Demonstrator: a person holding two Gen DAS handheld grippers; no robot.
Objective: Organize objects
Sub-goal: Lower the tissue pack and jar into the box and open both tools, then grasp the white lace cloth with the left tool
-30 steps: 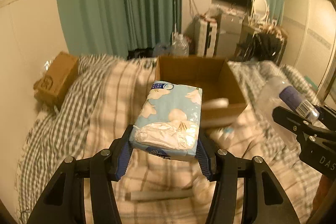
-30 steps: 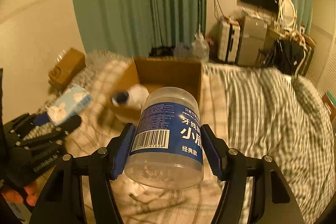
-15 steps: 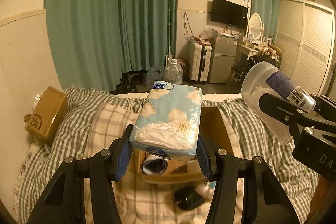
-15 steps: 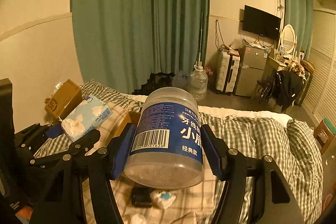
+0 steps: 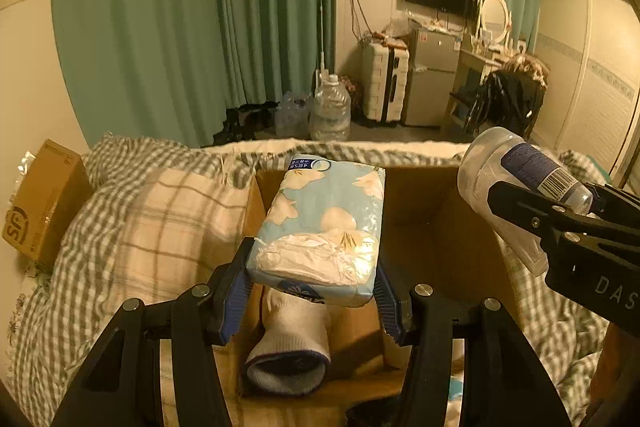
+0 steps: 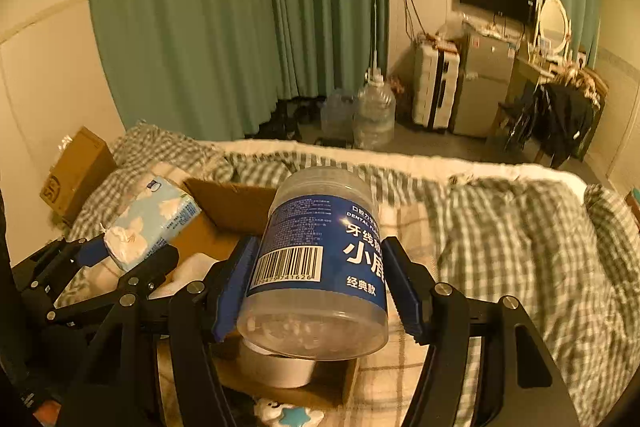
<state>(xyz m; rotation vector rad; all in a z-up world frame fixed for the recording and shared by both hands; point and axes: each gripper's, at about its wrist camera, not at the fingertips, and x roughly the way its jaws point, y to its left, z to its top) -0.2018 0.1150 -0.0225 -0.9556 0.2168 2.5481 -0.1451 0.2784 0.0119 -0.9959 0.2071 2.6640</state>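
Above the open cardboard box [image 5: 424, 211], left tongs [image 5: 314, 287] clamp a soft crinkly tissue pack [image 5: 324, 223], right tongs [image 6: 320, 291] a clear cylindrical plastic jar [image 6: 320, 259].

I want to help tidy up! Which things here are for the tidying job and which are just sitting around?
For the job:
- tissue pack, held by the left gripper
- floss jar, held by the right gripper
- open cardboard box with a white sock inside

Just sitting around:
- closed brown box
- water jugs
- suitcase
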